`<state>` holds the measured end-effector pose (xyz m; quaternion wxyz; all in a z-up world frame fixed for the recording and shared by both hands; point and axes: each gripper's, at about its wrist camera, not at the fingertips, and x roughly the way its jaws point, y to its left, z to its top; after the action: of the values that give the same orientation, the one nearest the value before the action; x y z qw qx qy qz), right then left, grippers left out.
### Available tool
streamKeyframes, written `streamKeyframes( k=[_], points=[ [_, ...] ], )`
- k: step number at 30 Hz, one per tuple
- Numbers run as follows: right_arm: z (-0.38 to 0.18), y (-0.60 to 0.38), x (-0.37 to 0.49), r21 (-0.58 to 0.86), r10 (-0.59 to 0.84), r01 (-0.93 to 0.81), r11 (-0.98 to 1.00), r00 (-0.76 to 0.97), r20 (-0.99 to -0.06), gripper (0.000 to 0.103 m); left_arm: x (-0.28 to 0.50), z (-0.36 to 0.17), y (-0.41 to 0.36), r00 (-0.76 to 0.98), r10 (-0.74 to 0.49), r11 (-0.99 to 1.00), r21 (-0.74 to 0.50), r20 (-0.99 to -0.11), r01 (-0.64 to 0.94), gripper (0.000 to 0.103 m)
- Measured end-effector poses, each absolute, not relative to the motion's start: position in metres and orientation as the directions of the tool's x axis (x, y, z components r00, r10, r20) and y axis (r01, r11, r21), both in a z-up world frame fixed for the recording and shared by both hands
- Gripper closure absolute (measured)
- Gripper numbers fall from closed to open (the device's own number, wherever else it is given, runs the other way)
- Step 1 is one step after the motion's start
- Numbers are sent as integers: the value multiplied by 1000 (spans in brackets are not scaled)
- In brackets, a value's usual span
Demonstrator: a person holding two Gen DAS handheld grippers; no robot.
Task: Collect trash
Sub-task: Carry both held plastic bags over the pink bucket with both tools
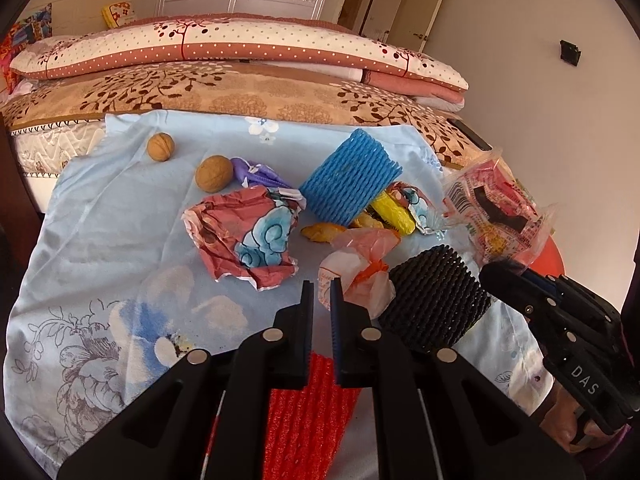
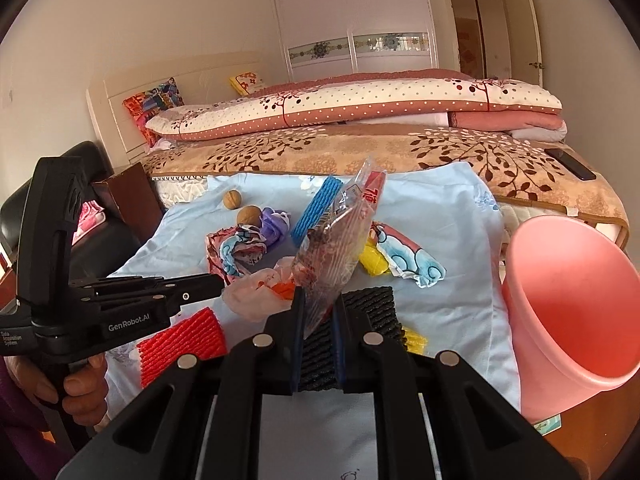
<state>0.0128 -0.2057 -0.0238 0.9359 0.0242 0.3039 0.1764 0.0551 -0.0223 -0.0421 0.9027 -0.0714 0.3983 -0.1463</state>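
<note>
The right gripper (image 2: 318, 308) is pinching a crinkled clear plastic wrapper (image 2: 340, 236) with red print between its nearly closed jaws, and the wrapper is standing up above the fingertips, off the cloth. In the left wrist view the same wrapper (image 1: 496, 216) is sticking out of the right gripper (image 1: 490, 274) at the right edge. The left gripper (image 1: 322, 292) is hovering over the cloth with only a narrow gap between its jaws and nothing between them; whether it is fully closed cannot be told. A hand (image 2: 80, 388) is gripping its handle.

A pale blue floral cloth (image 1: 120, 240) is lying spread out in front of a bed (image 1: 248, 92), and trash is lying scattered on it: a crumpled red and blue paper (image 1: 248, 236), a blue foam net (image 1: 348, 176), a black foam net (image 1: 436, 296), a red foam net (image 1: 304, 412) just under the left gripper, a thin pinkish plastic bag (image 1: 360, 272), a yellow piece (image 1: 394, 212), a purple scrap (image 1: 256, 172) and two walnuts (image 1: 214, 173) near the far left of the cloth. A pink bin (image 2: 568, 304) is standing tilted, just beside the cloth's right edge, its mouth facing the camera.
</note>
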Motion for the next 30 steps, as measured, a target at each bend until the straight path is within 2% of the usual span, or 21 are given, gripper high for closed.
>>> streamKeyframes(
  k=[3,8,16,25,30],
  points=[
    [-24,-209,11,149,343,-315,937,759,-553,92,59,-44,-23,632,-307,951,-250,-712,181,82],
    [-26,-219,10,163,343,-306,938,760,-552,92,67,-43,-19,608,-353,930,-336,-712,147,78],
    [-26,-230,13,186,343,-288,939,765,-545,91,71,-29,-28,608,-359,928,-341,-708,151,77],
    [-24,-252,16,196,318,-251,948,778,-543,91,70,-38,-60,613,-237,970,-151,-754,190,76],
    [-27,-271,16,213,294,-209,954,784,-547,91,70,-43,-72,638,-173,977,-50,-751,206,76]
  ],
)
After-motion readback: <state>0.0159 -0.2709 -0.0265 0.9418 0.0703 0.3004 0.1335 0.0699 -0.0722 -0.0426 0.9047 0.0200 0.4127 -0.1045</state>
